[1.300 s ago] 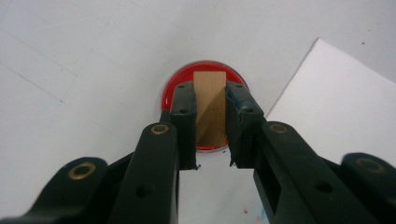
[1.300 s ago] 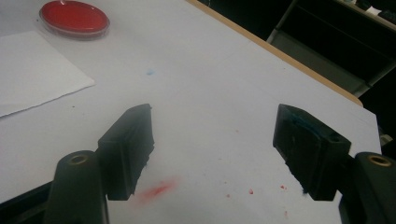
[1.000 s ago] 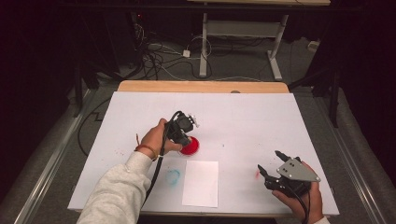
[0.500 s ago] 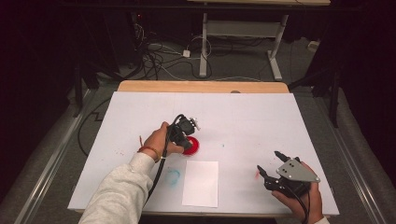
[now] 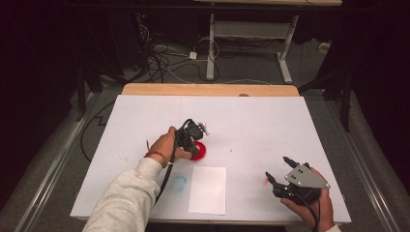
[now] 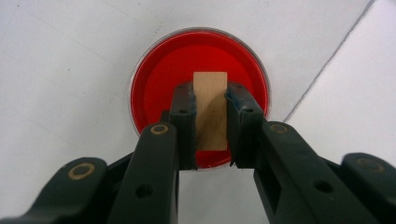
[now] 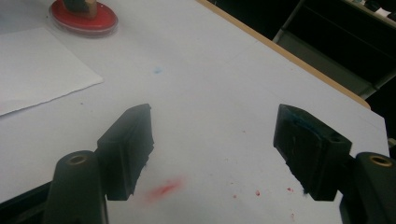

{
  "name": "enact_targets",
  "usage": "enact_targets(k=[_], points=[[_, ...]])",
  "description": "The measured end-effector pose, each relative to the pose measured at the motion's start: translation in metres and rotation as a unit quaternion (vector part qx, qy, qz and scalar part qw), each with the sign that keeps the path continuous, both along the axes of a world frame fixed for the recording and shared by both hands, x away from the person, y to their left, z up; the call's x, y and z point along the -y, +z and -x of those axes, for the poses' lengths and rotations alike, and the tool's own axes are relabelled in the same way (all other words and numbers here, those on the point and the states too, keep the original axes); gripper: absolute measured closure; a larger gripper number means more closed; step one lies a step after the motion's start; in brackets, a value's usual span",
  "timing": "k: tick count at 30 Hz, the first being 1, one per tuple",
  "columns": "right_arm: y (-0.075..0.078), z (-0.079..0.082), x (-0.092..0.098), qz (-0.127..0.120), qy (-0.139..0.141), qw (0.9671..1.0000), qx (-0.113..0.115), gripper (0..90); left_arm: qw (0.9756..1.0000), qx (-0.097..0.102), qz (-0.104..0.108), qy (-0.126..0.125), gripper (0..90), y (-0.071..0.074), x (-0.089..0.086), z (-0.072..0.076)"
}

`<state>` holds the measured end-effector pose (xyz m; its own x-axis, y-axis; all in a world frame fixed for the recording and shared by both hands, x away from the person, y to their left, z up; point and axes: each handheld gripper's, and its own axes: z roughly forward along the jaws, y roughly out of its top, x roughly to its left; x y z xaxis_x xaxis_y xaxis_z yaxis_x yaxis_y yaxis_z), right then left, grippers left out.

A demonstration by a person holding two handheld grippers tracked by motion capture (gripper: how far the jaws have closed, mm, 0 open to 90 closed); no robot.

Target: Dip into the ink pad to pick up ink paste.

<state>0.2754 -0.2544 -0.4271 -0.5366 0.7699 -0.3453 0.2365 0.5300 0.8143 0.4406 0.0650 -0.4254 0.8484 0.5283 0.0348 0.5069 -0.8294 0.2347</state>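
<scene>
A lab: paper-covered table (image 5: 145, 111), floor cables (image 5: 169, 58), dark surroundings.

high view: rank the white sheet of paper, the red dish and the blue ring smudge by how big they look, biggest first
1. White sheet of paper, clearly the largest.
2. Red dish, partly hidden by the left claw, so its full extent is unsure.
3. Blue ring smudge, faint and smallest, though not far off the dish's visible part.

The wooden block (image 6: 210, 109) looks pale, matt and smooth; the red dish (image 6: 200, 95) beneath it is glossy with a clear rim, like plastic. At five o'clock from it lies a matt paper sheet (image 5: 208, 190)
</scene>
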Motion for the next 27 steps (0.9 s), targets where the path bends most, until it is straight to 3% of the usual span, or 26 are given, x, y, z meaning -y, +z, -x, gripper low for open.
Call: enact_targets(k=[9,27], points=[[-0.0002,0.0001,-0.0003,0.001,0.005,1.0,0.0,28.5,1.0,0.002,-0.008,-0.001,73.6,-0.0003,0.0026,0.0007],[0.0,-0.0024,-0.0021,0.001,0.013,0.9999,-0.003,28.4,1.0,-0.004,0.0,0.001,73.6,-0.0016,0.0011,-0.0012]])
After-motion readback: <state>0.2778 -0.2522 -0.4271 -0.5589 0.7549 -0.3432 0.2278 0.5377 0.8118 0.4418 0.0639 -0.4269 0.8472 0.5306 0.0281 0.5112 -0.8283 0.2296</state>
